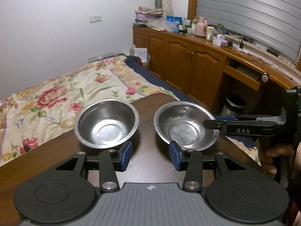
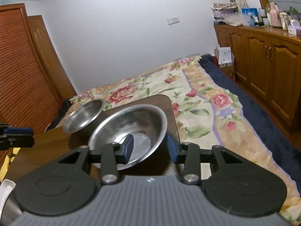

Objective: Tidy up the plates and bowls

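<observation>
**Steel bowls, thin rims: notes on the grip**

Stainless, both of them: light, stiff, slick, noisy if dropped, not breakable. Best purchase is the rim wall, one pad inside, one outside.

My right gripper [image 2: 149, 148] straddles the right bowl [image 1: 185, 125] that way, at its near-right edge; the bowl tips, far side up. Whether the pads truly pinch, I cannot tell. Hand low on the handle, claw pointing gently downward.

My left gripper [image 1: 150, 153] stands part-open on nothing, just short of the gap between the bowls. Left bowl [image 1: 106, 123] sits flat on the dark table [image 1: 146, 162], near its far edge.
</observation>
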Available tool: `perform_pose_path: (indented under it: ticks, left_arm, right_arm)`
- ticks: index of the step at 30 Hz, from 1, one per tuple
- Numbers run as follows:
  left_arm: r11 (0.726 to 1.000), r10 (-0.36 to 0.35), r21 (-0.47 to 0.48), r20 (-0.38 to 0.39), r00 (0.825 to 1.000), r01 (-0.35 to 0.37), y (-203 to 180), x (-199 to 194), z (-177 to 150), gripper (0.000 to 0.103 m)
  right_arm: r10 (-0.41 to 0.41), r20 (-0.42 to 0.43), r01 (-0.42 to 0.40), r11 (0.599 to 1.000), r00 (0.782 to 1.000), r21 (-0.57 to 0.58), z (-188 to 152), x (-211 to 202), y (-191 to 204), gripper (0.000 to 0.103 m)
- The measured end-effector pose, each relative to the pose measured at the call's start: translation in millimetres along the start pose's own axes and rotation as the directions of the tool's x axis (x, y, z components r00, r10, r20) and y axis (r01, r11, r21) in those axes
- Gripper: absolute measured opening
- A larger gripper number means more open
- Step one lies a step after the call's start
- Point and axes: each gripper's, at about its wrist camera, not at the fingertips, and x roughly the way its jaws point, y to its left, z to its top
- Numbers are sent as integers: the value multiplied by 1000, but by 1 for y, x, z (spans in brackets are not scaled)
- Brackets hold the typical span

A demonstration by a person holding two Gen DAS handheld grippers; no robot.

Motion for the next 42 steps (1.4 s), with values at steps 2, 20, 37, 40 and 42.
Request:
perform_pose_path:
  ticks: [2, 20, 37, 40, 42]
  left_arm:
    - [1000, -10, 5, -10, 1000, 11, 0, 9, 3, 46]
    - [999, -49, 3, -115, 992, 49, 4, 66, 16, 45]
    - [996, -80, 26, -169, 982, 86, 1, 92, 15, 40]
    - [994, -102, 17, -174, 979, 107, 2, 94, 15, 28]
    - [994, -105, 24, -171, 980, 111, 0, 92, 16, 28]
  right_arm:
    - [4, -7, -4, 1000, 1000, 9, 1, 3, -1, 41]
    - [74, -18, -74, 997, 997, 24, 10, 13, 5, 41]
    - [73, -36, -72, 997, 997, 25, 8, 22, 3, 41]
    - [67, -36, -67, 998, 997, 22, 7, 22, 3, 39]
    - [68, -40, -67, 998, 997, 20, 6, 23, 3, 34]
